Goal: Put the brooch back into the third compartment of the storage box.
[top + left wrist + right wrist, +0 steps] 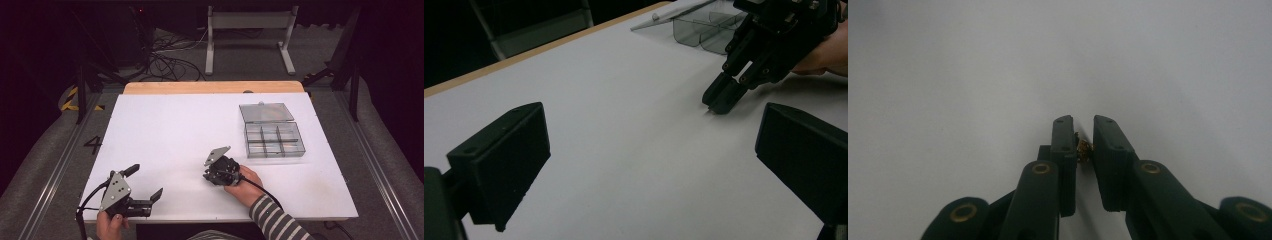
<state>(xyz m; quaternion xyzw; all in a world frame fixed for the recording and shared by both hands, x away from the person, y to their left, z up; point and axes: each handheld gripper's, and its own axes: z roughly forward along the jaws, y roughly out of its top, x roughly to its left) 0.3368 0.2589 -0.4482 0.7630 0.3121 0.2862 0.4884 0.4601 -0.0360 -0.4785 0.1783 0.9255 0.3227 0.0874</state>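
We are pinching a small brass piece point(1083, 148) in our right gripper point(206, 176), tips on the white table point(170, 130); our left gripper point(147, 182), at seven o'clock, is gaping wide.

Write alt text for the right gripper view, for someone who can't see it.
Two black jaws of the right tool stand nearly closed around a small brass-coloured piece, seen close up from behind. Beyond them lies the plain white table surface.
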